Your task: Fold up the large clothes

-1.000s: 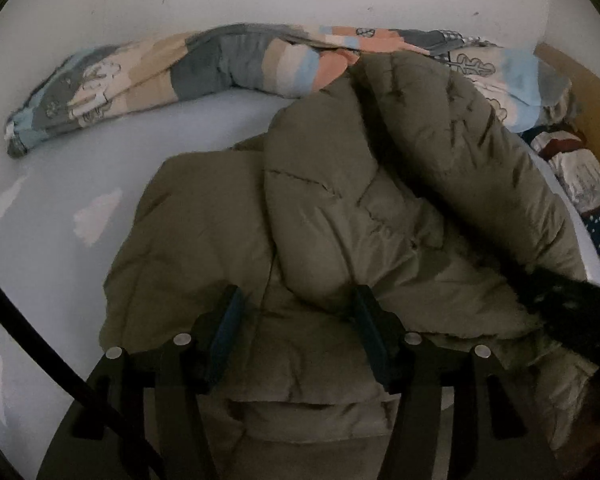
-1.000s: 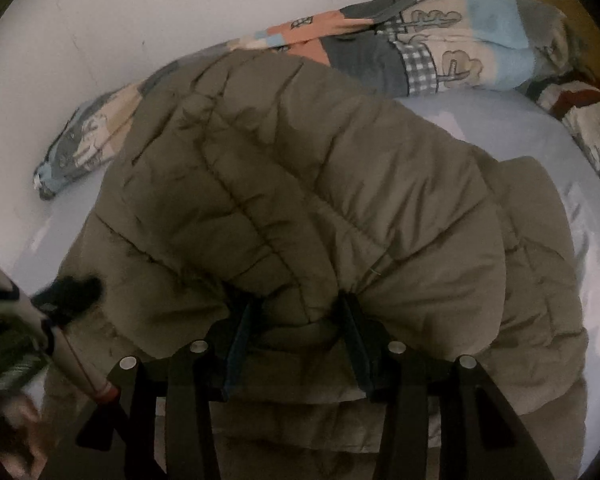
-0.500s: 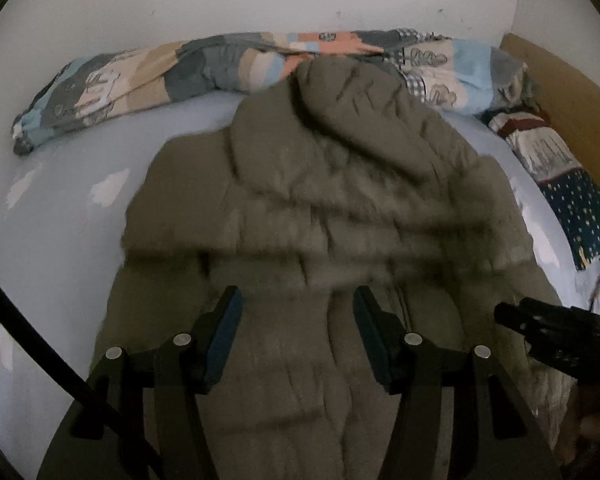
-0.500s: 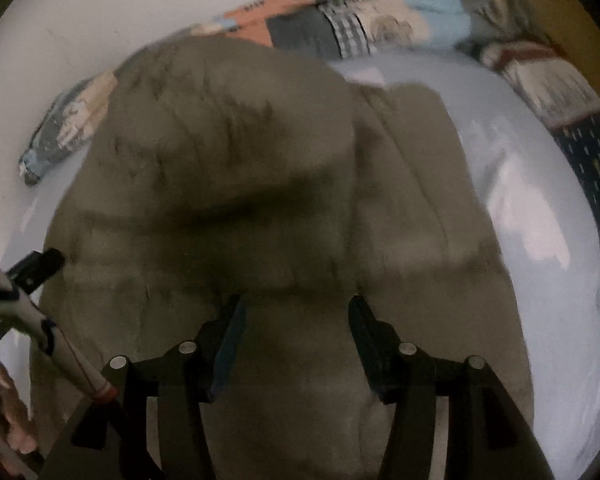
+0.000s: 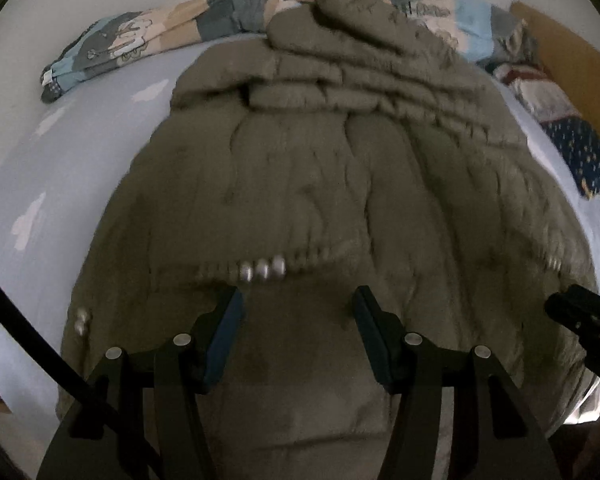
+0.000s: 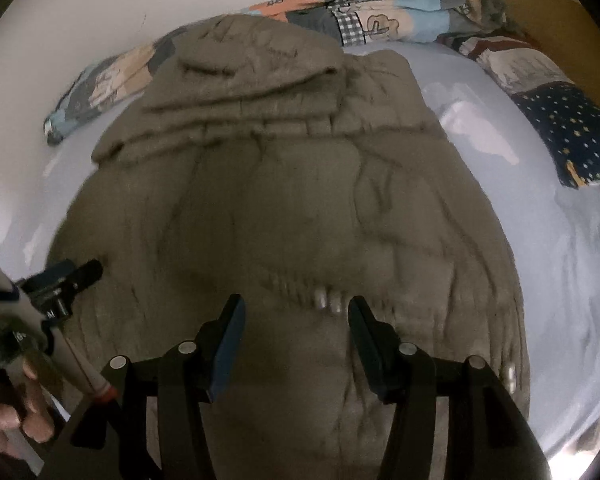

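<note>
An olive quilted puffer jacket (image 5: 320, 184) lies spread on the pale blue bed, hood toward the wall, with silver snap buttons (image 5: 262, 270) along a seam. It also fills the right wrist view (image 6: 292, 200). My left gripper (image 5: 298, 312) is open and empty just above the jacket's near part. My right gripper (image 6: 296, 316) is open and empty above the same near part, close to the snaps (image 6: 328, 299). The right gripper's tip shows at the right edge of the left wrist view (image 5: 580, 316); the left gripper shows at the left of the right wrist view (image 6: 60, 280).
A rolled patterned quilt (image 5: 148, 48) lies along the white wall behind the jacket. Folded clothes, one navy with dots (image 6: 568, 128), lie at the far right by a wooden headboard (image 5: 572, 44). Pale blue sheet (image 5: 60, 168) shows left and right of the jacket.
Both grippers let go of the lifted jacket half. It dropped flat over the rest of the jacket, and both grippers drew back toward the near edge with jaws open.
</note>
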{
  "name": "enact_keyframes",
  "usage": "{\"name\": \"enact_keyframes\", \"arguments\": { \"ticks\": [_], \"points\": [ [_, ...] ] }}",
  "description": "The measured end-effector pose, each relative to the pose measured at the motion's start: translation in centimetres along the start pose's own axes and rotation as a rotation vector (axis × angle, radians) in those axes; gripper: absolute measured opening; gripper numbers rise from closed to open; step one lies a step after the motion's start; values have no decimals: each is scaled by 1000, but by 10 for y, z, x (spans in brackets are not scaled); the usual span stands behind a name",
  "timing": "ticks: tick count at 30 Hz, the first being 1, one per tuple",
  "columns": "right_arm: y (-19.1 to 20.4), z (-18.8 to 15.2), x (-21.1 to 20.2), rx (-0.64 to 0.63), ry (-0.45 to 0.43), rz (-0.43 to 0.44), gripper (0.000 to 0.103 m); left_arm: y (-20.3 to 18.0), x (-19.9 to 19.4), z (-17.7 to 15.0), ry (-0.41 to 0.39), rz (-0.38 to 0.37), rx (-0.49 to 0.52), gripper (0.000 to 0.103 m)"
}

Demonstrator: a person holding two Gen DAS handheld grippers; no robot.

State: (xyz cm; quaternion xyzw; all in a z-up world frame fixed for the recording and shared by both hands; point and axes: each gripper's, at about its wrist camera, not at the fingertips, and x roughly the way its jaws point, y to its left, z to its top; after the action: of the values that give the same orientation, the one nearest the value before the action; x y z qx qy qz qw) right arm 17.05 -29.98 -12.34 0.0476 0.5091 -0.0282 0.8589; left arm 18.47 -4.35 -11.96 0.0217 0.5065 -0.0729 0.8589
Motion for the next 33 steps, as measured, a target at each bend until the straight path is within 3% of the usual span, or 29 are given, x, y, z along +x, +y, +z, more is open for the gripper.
{"name": "enact_keyframes", "arguments": {
  "ticks": [7, 13, 17, 23, 33],
  "points": [
    [-3, -48, -2, -29, 19, -30, 58, -8, 2, -20, -17, 54, 90, 60],
    [-3, -64, -24, -18, -28, -12, 58, -13, -27, -47, -35, 7, 79, 60],
    [-1, -78, -29, -23, -27, -9, 58, -15, -39, -69, -36, 17, 100, 60],
    [0, -89, -23, -23, 10, -12, 59, -11, -34, -74, 18, 24, 120, 61],
    [1, -92, -11, -31, 26, -8, 62, -10, -22, -77, 22, 2, 88, 68]
  ]
}}
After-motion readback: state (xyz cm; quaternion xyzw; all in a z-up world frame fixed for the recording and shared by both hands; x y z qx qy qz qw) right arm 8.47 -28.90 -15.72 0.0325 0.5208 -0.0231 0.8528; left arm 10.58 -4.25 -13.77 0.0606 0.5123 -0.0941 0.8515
